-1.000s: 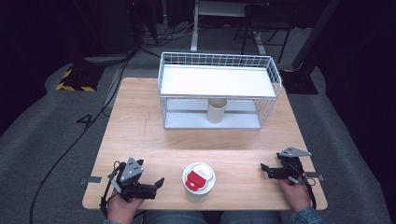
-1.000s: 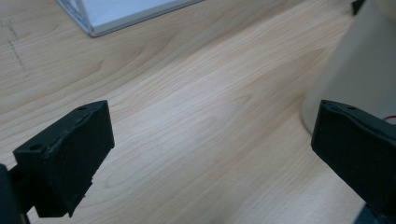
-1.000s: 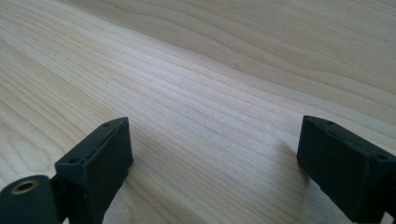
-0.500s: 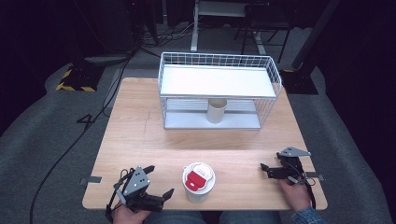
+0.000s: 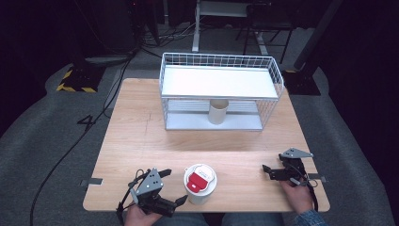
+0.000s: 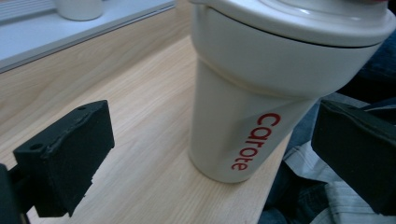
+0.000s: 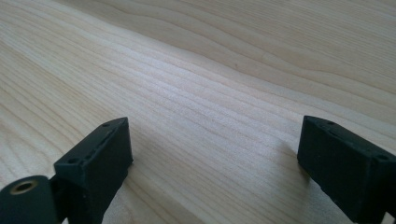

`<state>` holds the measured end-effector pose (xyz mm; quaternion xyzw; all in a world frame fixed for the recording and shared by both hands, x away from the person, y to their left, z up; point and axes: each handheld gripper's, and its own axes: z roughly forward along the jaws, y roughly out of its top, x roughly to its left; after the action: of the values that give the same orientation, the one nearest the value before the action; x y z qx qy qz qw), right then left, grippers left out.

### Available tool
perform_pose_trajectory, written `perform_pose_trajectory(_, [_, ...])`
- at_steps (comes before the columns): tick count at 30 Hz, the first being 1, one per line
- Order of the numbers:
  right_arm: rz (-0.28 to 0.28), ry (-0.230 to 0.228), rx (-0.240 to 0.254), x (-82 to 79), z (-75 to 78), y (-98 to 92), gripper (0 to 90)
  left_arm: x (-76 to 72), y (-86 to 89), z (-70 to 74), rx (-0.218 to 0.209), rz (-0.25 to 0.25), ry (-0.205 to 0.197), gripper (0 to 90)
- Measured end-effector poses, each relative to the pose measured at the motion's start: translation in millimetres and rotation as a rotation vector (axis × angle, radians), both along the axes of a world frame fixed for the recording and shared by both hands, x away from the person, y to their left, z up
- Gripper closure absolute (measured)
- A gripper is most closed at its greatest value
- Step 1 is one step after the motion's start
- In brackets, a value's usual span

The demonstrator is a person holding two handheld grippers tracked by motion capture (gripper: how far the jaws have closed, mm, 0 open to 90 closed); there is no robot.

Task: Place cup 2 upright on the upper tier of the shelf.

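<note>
Tall cream ceramic travel mug (image 6: pixel 243 107) with red-and-white lid, standing at the near edge of the pale wooden table (image 5: pixel 141 141): likely to tip or slide off if nudged off-centre. Sits just ahead of the left gripper (image 5: pixel 179 201), jaws apart, untouched. Right gripper (image 5: pixel 266 172) well apart, jaws spread, empty.

Wire rack (image 5: pixel 221 66) holds cup (image 5: pixel 218 111) on table (image 5: pixel 141 136).

Bare table (image 5: pixel 141 136) lies open ahead of you; the wire rack (image 5: pixel 221 92) blocks the far side, and the lidded cup (image 5: pixel 200 183) stands between your 2 grippers.
</note>
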<state>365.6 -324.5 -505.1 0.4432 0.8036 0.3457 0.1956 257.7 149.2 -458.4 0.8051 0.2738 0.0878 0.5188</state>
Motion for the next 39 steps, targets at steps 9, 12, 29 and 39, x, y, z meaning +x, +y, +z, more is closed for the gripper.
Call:
perform_pose_trajectory(9, [0.000, 0.000, 0.000, 0.0, 0.0, 0.0, 10.2, 1.1, -17.2, -5.7, -0.016, -0.051, 0.020, 0.0])
perform_pose_trajectory(12, [0.000, 0.000, 0.000, 0.0, 0.0, 0.0, 10.2, 1.5, -22.4, -8.0, -0.014, -0.053, 0.026, 0.0])
perform_pose_trajectory(29, [0.000, 0.001, 0.000, 0.0, 0.0, 0.0, 10.2, 6.1, -46.9, -24.0, -0.035, -0.027, 0.012, 0.0])
perform_pose_trajectory(39, [0.000, 0.000, 0.000, 0.0, 0.0, 0.0, 10.2, 8.9, -53.9, -31.3, -0.043, -0.014, 0.000, 0.4])
